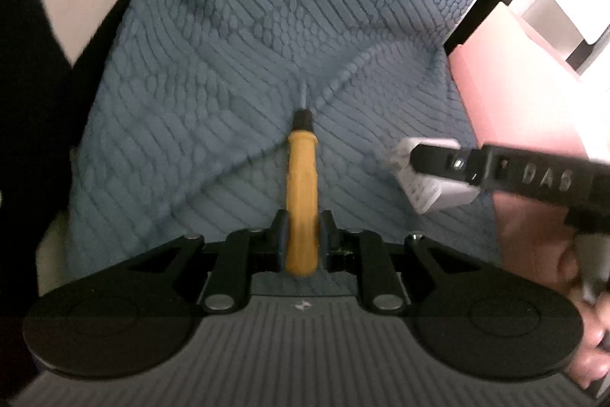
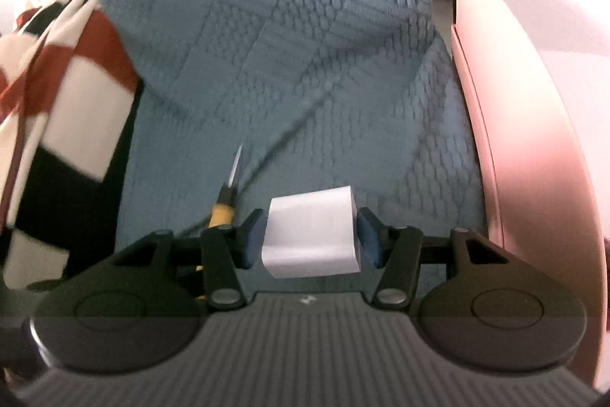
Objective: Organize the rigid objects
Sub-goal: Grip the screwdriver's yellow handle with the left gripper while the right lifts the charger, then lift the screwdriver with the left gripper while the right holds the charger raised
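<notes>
Left gripper pinching screwdriver; right gripper pinching white block, over blue blanket.

Blue textured bedspread, rumpled; red, white and black striped cloth at left; bright daylight

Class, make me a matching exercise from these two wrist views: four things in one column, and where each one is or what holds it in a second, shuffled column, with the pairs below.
Things
1. yellow-handled screwdriver
2. small white rectangular block
3. pink box
4. blue textured quilted cloth

Places or states
A. at the right edge of the scene
B. clamped in the left tool
C. spread beneath everything
D. clamped in the right tool

Pairs: 1-B, 2-D, 3-A, 4-C
</notes>
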`<action>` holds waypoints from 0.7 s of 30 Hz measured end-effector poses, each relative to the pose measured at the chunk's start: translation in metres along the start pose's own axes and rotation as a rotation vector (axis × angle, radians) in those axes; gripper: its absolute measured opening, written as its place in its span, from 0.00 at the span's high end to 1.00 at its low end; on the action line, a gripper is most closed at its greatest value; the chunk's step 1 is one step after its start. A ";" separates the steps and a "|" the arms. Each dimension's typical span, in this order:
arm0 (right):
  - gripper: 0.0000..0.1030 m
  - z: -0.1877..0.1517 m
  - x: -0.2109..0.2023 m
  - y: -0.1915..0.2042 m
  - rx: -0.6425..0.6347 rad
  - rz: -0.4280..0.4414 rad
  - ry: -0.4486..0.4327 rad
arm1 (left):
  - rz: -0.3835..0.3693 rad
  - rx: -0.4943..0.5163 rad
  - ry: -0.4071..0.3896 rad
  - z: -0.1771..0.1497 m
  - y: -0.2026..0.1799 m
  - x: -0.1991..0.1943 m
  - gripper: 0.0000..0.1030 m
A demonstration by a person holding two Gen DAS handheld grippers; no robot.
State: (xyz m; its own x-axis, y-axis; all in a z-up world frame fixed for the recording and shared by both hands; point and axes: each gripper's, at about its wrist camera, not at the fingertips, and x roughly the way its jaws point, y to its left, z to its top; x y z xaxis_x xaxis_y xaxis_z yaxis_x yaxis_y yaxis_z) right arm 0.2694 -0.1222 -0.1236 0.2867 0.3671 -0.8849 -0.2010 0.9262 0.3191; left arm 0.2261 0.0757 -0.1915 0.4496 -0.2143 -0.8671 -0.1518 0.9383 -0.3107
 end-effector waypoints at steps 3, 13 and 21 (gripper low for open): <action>0.46 -0.010 -0.004 0.000 -0.015 -0.008 -0.006 | 0.014 -0.015 -0.006 -0.010 -0.003 -0.003 0.81; 0.47 -0.045 -0.018 0.002 -0.093 -0.063 0.014 | -0.016 -0.093 -0.029 -0.036 -0.003 -0.020 0.86; 0.47 -0.065 -0.021 -0.001 -0.132 -0.098 0.032 | -0.039 -0.106 -0.033 -0.034 -0.002 -0.017 0.84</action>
State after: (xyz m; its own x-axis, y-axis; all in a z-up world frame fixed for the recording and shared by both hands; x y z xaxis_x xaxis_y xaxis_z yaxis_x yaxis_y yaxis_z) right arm 0.2022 -0.1364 -0.1273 0.2819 0.2704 -0.9206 -0.2953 0.9373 0.1849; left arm 0.1886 0.0681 -0.1898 0.4854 -0.2395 -0.8409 -0.2247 0.8953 -0.3847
